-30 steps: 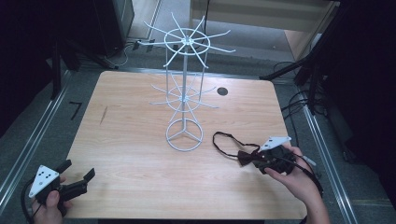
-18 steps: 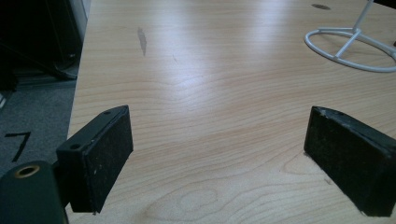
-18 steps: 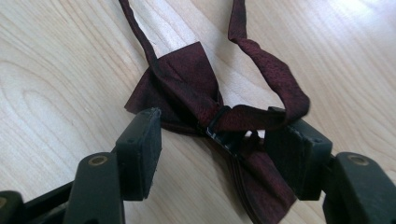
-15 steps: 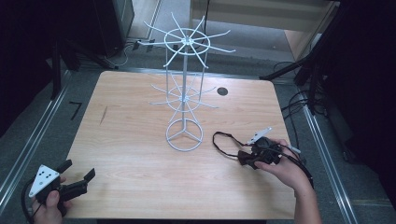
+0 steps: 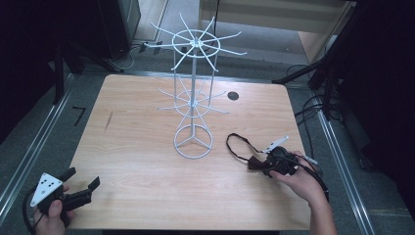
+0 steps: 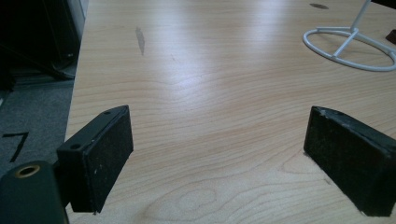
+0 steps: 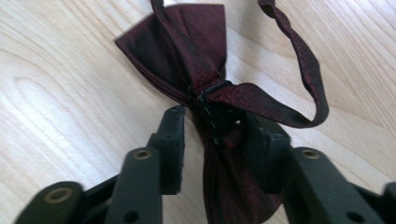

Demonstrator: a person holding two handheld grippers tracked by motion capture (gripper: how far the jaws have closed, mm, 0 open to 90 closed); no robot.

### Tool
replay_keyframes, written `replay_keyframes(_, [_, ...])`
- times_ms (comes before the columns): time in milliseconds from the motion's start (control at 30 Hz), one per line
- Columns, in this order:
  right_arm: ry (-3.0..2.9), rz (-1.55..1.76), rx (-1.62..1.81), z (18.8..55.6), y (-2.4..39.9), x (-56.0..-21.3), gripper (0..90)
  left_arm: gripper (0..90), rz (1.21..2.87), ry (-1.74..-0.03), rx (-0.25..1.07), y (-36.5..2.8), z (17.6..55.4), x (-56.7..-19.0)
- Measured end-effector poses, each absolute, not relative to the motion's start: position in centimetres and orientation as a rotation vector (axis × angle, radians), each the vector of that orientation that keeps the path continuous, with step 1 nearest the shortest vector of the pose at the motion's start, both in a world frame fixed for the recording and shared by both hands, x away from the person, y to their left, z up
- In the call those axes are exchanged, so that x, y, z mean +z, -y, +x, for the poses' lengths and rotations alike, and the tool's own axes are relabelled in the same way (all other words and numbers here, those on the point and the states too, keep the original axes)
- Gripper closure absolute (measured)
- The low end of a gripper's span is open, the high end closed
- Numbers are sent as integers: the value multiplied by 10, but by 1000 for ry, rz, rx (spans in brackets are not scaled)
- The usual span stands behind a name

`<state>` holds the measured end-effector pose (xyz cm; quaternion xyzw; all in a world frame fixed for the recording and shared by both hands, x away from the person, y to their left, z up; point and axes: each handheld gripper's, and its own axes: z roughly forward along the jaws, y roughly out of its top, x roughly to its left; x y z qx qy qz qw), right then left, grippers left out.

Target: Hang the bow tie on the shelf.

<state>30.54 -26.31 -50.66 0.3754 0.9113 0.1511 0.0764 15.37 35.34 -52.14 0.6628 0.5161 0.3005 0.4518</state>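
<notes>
The right claw (image 7: 215,140) has its jaws set either side of the knot of a dark red bow tie (image 7: 187,60) lying flat on the counter (image 7: 56,93), with a gap showing at one pad, so it looks to be closing rather than clamped. The tie's strap (image 5: 237,145) loops out ahead of that claw toward the white wire stand (image 5: 194,105), whose arms are all bare, so lifting and hanging seem left. The left claw (image 5: 80,177) hovers wide open and empty, well apart at the near corner.

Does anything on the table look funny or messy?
Nothing is broken or spilled. The dark red bow tie lies on the table with its strap looped loosely, while the white wire rack stands upright with bare hooks.
</notes>
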Motion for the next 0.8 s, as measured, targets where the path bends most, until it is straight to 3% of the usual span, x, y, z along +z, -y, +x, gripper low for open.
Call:
replay_keyframes(467, [-2678, 1166, 466, 301, 251, -508, 764, 88, 1639, -1270, 732, -354, 153, -521])
replay_keyframes(800, [-2592, 1156, 573, 297, 253, -498, 772, 88, 1636, -1270, 730, -354, 153, -521])
